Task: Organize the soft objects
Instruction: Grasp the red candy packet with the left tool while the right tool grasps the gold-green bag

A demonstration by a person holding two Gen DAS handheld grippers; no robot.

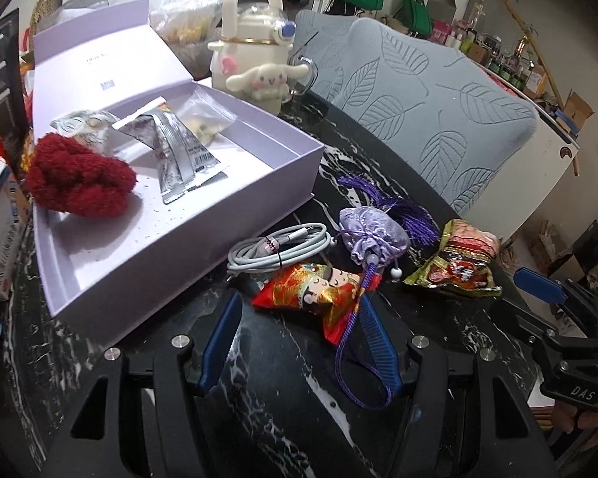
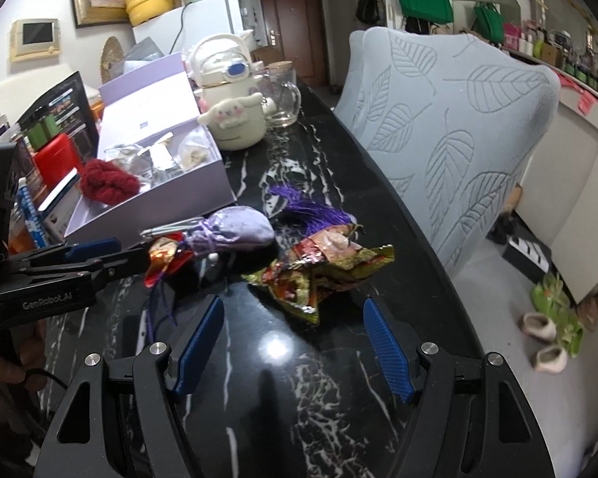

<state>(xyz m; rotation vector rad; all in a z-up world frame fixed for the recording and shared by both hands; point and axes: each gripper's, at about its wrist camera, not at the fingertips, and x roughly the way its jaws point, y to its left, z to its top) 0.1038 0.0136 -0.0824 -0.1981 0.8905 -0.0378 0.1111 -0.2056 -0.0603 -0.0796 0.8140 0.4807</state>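
The lavender box [image 1: 171,215] is seen lying open on the dark marbled bench [image 1: 283,390], lid propped back, plainly kept as the collecting place: a red fuzzy bundle [image 1: 79,183] is already lodged against its near-left wall, with silver sachets [image 1: 183,151] and a clear bag [image 1: 207,119] behind it. Just outside the box's right wall the loose items are grouped within easy reach: a coiled white cable [image 1: 275,251], a lilac drawstring pouch [image 1: 370,239] with its purple tassel [image 1: 398,207] trailing away, a red and gold doll cushion [image 1: 319,290], and a crinkled snack packet [image 1: 458,263] a little apart. The left gripper [image 1: 299,342] is held narrowly parted and empty, lined up straight behind the doll cushion, whose near end and purple cord [image 1: 358,358] lie between the fingertips; no pad is pressing on it, so a pick-up there is judged to be the step in hand. The right gripper [image 2: 295,342] is held moderately wide, also empty, aimed at the snack packet [image 2: 323,271] just ahead of it, probably readied for that bulkier thing. A cream kettle [image 1: 255,51] is left standing beyond the box.
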